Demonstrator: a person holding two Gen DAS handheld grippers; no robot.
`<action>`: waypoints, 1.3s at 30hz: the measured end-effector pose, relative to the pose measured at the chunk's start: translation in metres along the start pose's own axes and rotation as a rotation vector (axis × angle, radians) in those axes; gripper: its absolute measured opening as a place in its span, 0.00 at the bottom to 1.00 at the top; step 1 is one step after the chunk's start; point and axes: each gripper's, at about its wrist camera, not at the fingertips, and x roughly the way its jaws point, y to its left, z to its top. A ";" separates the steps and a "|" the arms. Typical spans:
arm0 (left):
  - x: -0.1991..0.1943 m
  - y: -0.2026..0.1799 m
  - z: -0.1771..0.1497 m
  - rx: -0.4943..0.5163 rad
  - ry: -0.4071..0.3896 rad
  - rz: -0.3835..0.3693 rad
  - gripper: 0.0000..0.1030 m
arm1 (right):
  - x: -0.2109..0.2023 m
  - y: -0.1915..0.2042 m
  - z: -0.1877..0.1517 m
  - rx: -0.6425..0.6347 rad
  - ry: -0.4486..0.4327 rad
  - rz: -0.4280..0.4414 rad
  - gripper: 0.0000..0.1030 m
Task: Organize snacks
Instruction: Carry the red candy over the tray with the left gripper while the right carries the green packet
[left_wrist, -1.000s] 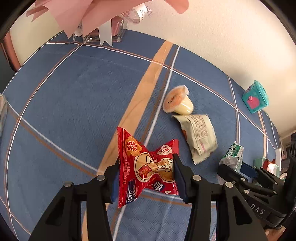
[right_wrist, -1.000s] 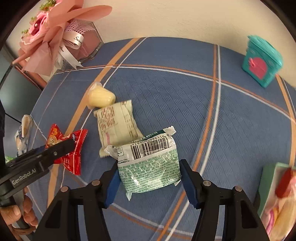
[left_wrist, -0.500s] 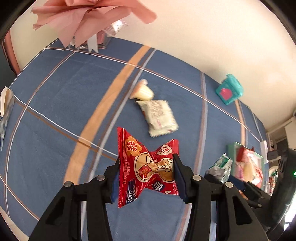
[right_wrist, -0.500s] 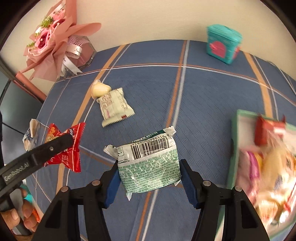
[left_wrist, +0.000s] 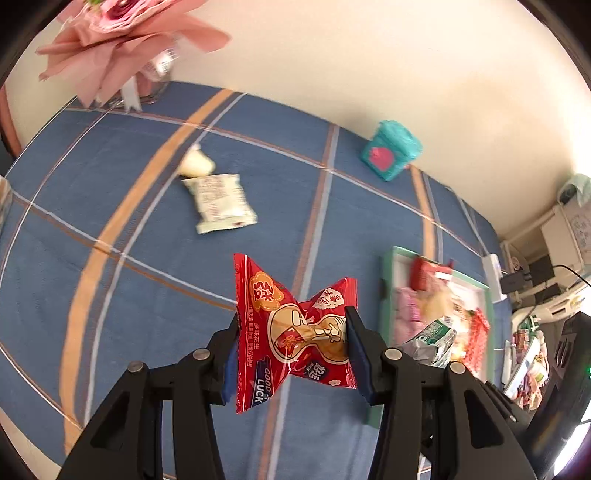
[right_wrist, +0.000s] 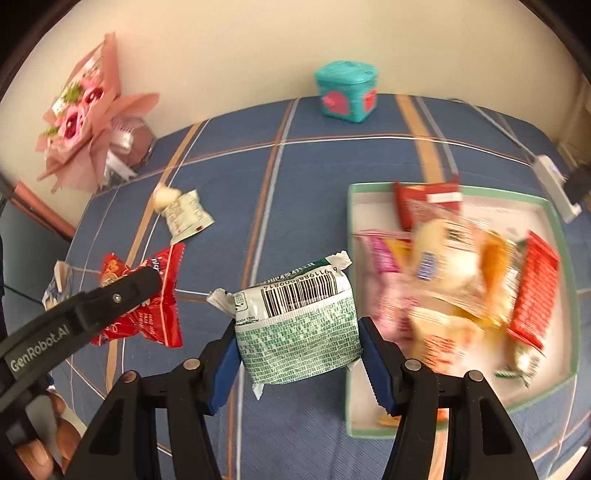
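My left gripper (left_wrist: 291, 347) is shut on a red peanut snack packet (left_wrist: 295, 328) and holds it above the blue cloth; it also shows in the right wrist view (right_wrist: 142, 302). My right gripper (right_wrist: 297, 349) is shut on a green-and-white snack packet (right_wrist: 299, 321), held just left of the green-rimmed white box (right_wrist: 561, 229) that holds several snacks. That packet shows in the left wrist view (left_wrist: 432, 341) too. A pale green packet (left_wrist: 219, 203) and a small yellow jelly cup (left_wrist: 195, 166) lie on the cloth further back.
A pink bouquet in a glass vase (right_wrist: 92, 122) stands at the back left. A teal gift box (right_wrist: 347, 94) sits by the wall. A white power strip (right_wrist: 554, 184) lies beyond the box. Another packet (right_wrist: 55, 284) lies at the cloth's left edge.
Both grippers have swung right with their packets held. The snack box has come into full view under the right gripper, and the pale packet and jelly cup now lie farther back left.
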 end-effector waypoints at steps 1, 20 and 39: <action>-0.001 -0.006 -0.001 0.006 -0.003 -0.005 0.49 | -0.005 -0.006 -0.001 0.012 -0.009 -0.003 0.62; 0.023 -0.130 -0.035 0.267 0.020 -0.038 0.49 | -0.054 -0.143 0.005 0.332 -0.113 -0.113 0.62; 0.057 -0.203 -0.077 0.503 0.075 -0.079 0.50 | -0.056 -0.198 -0.011 0.455 -0.096 -0.122 0.62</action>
